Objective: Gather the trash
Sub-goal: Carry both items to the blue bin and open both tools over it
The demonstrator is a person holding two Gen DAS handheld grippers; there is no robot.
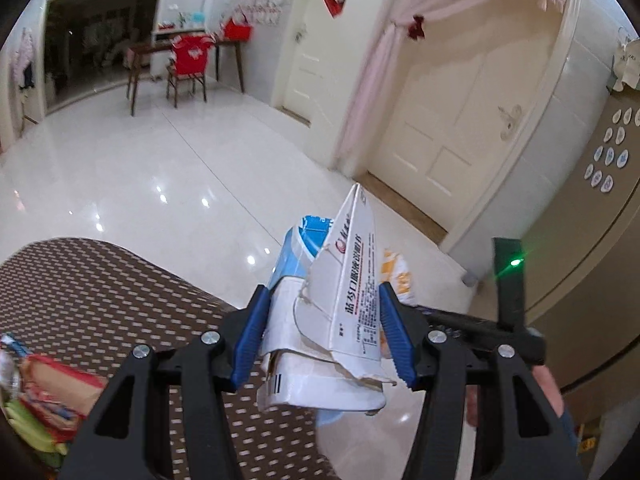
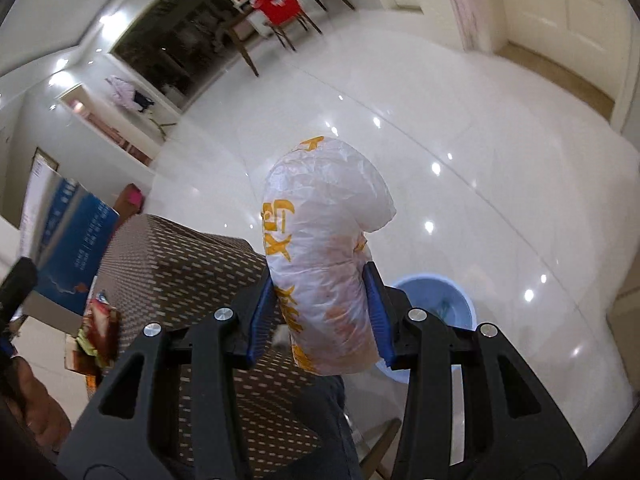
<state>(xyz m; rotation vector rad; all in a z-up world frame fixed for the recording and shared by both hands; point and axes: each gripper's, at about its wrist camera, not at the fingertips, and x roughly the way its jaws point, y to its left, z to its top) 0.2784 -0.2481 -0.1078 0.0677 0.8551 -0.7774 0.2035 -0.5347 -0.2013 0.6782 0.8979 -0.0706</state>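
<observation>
My left gripper (image 1: 322, 300) is shut on a torn white and blue medicine carton (image 1: 344, 300), held up above the edge of the brown patterned table (image 1: 100, 288). My right gripper (image 2: 322, 284) is shut on a crumpled white plastic bag with orange print (image 2: 324, 248), held in the air past the table's edge (image 2: 180, 264). Part of that bag (image 1: 398, 276) shows behind the carton in the left wrist view. A blue bin (image 2: 448, 300) stands on the floor below and right of the right gripper, partly hidden by its finger.
Colourful wrappers (image 1: 44, 392) lie on the table at the lower left; they also show in the right wrist view (image 2: 98, 336). The glossy white tile floor (image 1: 160, 168) spreads ahead. A desk and red-covered chair (image 1: 188, 60) stand far back. Cream doors (image 1: 452, 120) are on the right.
</observation>
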